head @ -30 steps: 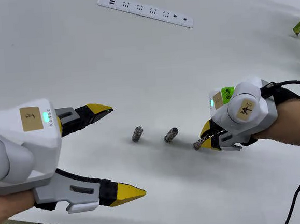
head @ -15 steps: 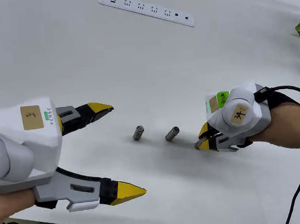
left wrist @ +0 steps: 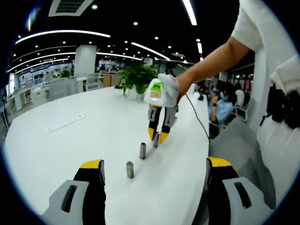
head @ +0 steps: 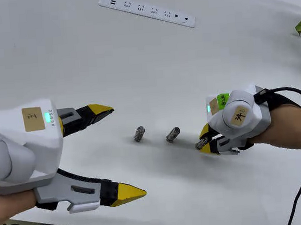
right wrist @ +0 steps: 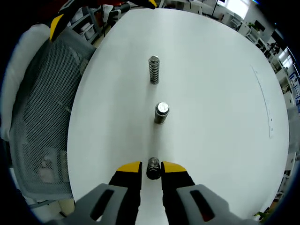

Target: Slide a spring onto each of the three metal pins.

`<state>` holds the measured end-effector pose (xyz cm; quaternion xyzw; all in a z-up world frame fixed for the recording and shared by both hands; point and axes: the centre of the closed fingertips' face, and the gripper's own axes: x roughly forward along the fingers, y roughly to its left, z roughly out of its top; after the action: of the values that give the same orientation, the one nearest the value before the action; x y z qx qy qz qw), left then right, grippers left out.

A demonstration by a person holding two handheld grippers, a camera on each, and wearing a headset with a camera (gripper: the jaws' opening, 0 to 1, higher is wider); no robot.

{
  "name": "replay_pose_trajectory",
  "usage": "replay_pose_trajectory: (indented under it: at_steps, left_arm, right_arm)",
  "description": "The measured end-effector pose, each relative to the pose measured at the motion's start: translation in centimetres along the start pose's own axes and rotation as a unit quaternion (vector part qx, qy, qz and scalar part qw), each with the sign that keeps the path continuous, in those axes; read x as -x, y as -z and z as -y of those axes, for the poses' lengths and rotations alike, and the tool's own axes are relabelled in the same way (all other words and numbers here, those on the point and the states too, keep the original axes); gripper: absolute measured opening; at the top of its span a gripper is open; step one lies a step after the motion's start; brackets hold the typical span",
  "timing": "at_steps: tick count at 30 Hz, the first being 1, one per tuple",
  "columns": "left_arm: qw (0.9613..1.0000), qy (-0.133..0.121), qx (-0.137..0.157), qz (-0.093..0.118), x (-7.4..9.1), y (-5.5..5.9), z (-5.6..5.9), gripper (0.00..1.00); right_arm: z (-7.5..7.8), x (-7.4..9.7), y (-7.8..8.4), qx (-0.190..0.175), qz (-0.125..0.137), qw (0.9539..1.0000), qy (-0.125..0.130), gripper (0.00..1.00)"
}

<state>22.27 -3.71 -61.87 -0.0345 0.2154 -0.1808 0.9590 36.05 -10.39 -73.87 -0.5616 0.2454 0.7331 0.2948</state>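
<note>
Two sprung pins [head: 138, 134] [head: 172, 134] stand unmoved mid-frame, while the right claw [head: 204, 141], barely shifted at right, stays pinched on the third spring [head: 199, 144] and the left claw [head: 127, 152] gapes empty lower left, so the task looks nearly done.

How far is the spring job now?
Done, it seems: the far pin and the middle pin each carry a spring. In hand: the right tongs grip the third spring. To do: seat it fully; I cannot tell if it is. The left tongs hang open.
</note>
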Motion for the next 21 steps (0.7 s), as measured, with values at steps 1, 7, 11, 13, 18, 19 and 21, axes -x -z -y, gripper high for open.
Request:
replay_pose_trajectory:
  at_steps: [1, 7, 11, 13, 18, 19, 21]
  left_arm:
    - [1.0000, 0.000, 0.000, 0.000, 0.0, 0.0, 0.0, 0.91]
    - [1.0000, 0.005, -0.003, -0.003, 0.0, 0.0, 0.0, 0.91]
    - [0.9999, 0.009, -0.009, -0.008, 0.0, 0.0, -0.1, 0.92]
    - [0.9998, 0.010, -0.012, -0.010, 0.1, 0.1, -0.2, 0.93]
    - [0.9997, 0.012, -0.016, -0.016, 0.3, 0.2, -0.7, 0.95]
    - [0.9995, 0.012, -0.019, -0.021, 0.4, 0.3, -0.9, 0.96]
    - [0.9994, 0.012, -0.022, -0.023, 0.4, 0.3, -1.0, 0.97]
  right_arm:
    - [0.0, 0.2, -0.1, -0.004, 0.002, 1.0000, 0.002, 0.18]
    - [0.5, 1.4, -0.2, -0.029, 0.023, 0.9992, 0.015, 0.21]
    - [1.0, 3.0, -0.6, -0.071, 0.062, 0.9948, 0.037, 0.24]
    - [1.1, 4.1, -1.0, -0.096, 0.095, 0.9896, 0.050, 0.28]
    - [0.9, 6.3, -0.7, -0.168, 0.159, 0.9701, 0.073, 0.34]
    - [0.7, 6.8, -0.4, -0.184, 0.174, 0.9642, 0.079, 0.35]
    - [0.2, 7.5, -0.1, -0.205, 0.204, 0.9530, 0.089, 0.40]
